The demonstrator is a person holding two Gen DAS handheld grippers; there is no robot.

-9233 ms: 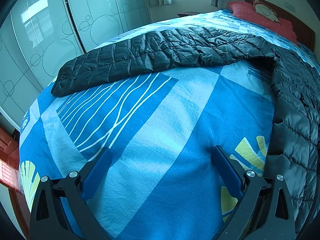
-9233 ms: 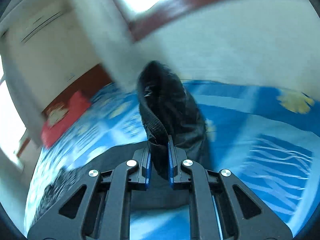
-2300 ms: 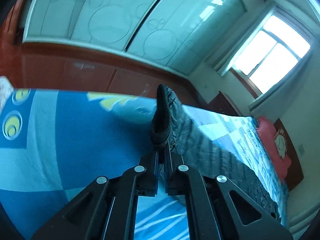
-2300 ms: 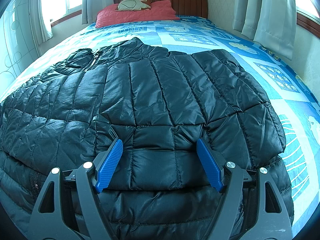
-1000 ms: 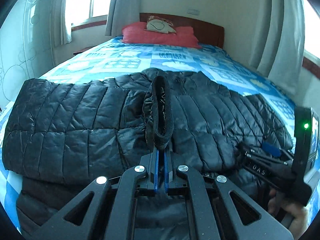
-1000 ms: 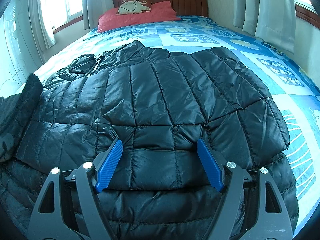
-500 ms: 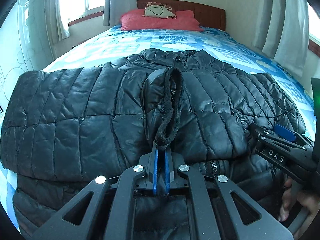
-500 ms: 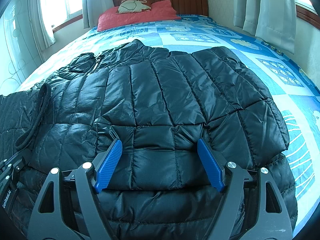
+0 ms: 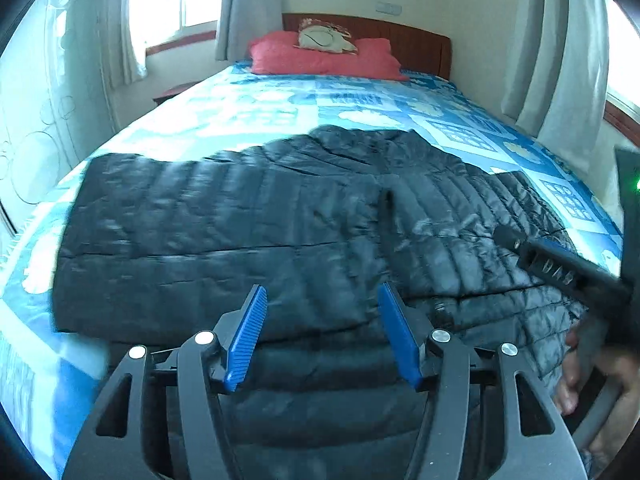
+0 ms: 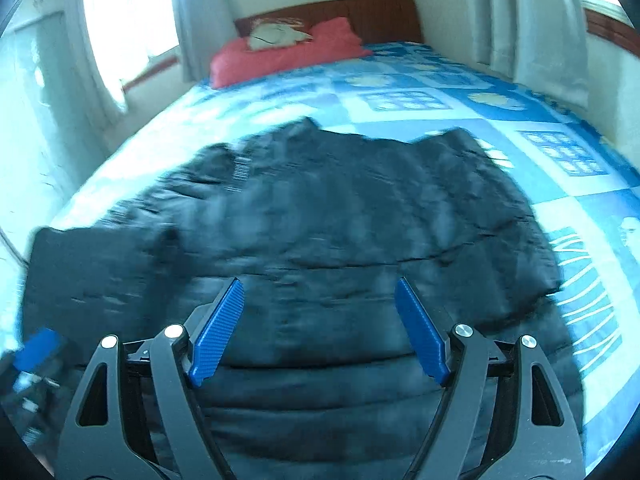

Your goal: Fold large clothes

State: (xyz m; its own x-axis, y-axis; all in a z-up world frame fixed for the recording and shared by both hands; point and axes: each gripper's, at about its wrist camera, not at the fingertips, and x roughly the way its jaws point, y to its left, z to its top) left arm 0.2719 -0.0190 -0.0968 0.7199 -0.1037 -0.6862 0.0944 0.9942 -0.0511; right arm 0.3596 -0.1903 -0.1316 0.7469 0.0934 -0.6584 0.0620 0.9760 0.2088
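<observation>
— Sleeve's down now: the left gripper (image 9: 322,338) had its fingers clamped on the cuff a moment ago, and they have just been opening; nothing sits between them, and the sleeve (image 9: 224,236) lies folded across the jacket's body.

— And the right gripper (image 10: 320,330)?

— Fingers spread wide, nothing in them, hovering over the hem end as before, though the view is blurred now.

— Where's the jacket (image 10: 360,220) itself?

— Flat on the bed (image 10: 500,92), at the foot end, collar pointing toward the red pillow (image 10: 288,54) at the headboard. Its long axis runs foot to head, straight ahead of both pairs of fingers. The folded sleeve lies crosswise, toward the bed's left edge.

— Which hand is nearer the unfolded side?

— The right, I'd judge; the right half spreads toward the bed's right edge, just ahead of it.

— Material?

— Black quilted down, puffy channels, slick shell with a sheen. It will likely spring back and slide, so I'd pinch at a stitched seam or the ribbed cuff.
</observation>
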